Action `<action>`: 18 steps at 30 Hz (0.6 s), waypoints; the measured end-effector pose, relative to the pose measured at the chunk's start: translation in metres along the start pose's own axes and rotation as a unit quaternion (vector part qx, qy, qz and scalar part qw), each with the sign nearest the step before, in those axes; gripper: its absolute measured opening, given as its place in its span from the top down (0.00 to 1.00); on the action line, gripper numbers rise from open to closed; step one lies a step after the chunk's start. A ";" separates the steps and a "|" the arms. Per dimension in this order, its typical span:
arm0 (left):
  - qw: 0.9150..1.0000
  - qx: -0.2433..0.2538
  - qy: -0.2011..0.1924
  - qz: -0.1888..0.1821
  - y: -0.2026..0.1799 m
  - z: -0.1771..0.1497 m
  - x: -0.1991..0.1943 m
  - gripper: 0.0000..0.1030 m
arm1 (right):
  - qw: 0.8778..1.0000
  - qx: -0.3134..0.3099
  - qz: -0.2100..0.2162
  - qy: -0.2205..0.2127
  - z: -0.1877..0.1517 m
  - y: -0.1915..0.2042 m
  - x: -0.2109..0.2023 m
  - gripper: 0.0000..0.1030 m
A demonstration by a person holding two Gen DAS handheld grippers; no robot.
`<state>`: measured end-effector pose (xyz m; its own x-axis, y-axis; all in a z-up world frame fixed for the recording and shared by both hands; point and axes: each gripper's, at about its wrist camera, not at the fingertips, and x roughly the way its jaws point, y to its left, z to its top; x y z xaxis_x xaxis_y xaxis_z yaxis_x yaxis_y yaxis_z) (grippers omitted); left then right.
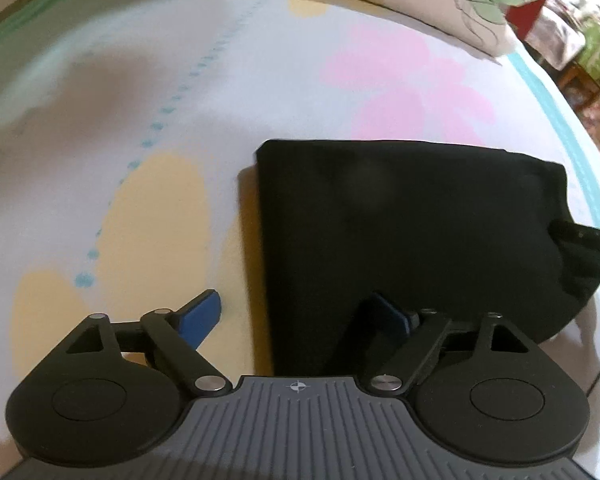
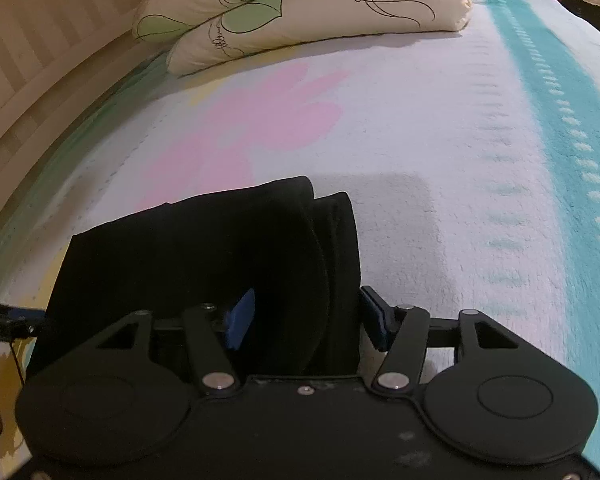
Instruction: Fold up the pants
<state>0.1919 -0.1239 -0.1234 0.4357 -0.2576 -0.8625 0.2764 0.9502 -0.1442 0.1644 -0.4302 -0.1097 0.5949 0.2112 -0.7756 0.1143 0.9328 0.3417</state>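
Pants [image 1: 404, 240]: black, folded into a compact stack, lying on the bedspread [image 1: 140, 120]. Fabric detail lost in darkness; near edge hidden behind both gripper bodies.

Left gripper [image 1: 296, 316]: jaws wide apart, straddling the stack's left edge, one blue pad on bare bedspread, the other over the cloth; nothing gripped.

Right gripper [image 2: 306, 320]: jaws partly apart, the stack's rounded right folds between the pads; whether the pads press the cloth cannot be told.

Quilt [image 2: 300, 12]: cream, green-leafed, folded, well beyond the pants.
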 end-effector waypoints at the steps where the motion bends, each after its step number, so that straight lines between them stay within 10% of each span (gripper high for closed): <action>1: 1.000 0.000 0.001 -0.008 -0.001 0.002 0.003 0.16 | 1.000 0.005 0.002 -0.004 -0.001 0.000 -0.001 0.54; 3: 0.999 -0.009 -0.005 -0.045 -0.003 0.007 0.003 0.35 | 1.000 0.008 0.002 -0.016 -0.004 0.002 -0.002 0.60; 5: 0.999 -0.014 -0.013 -0.045 -0.008 0.008 -0.003 0.78 | 1.000 0.000 -0.008 -0.024 -0.006 0.009 -0.003 0.64; 12: 0.998 -0.016 -0.054 -0.021 -0.003 0.002 -0.033 0.86 | 0.997 -0.053 -0.027 -0.044 -0.004 0.053 -0.018 0.78; 18: 0.995 -0.031 -0.085 0.051 0.047 -0.004 -0.071 0.88 | 0.996 -0.071 0.037 -0.036 0.003 0.114 -0.001 0.79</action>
<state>0.1701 -0.0605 -0.0707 0.5985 -0.1806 -0.7805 0.1725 0.9805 -0.0946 0.1789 -0.3249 -0.0680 0.6543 0.2649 -0.7083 -0.0440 0.9484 0.3141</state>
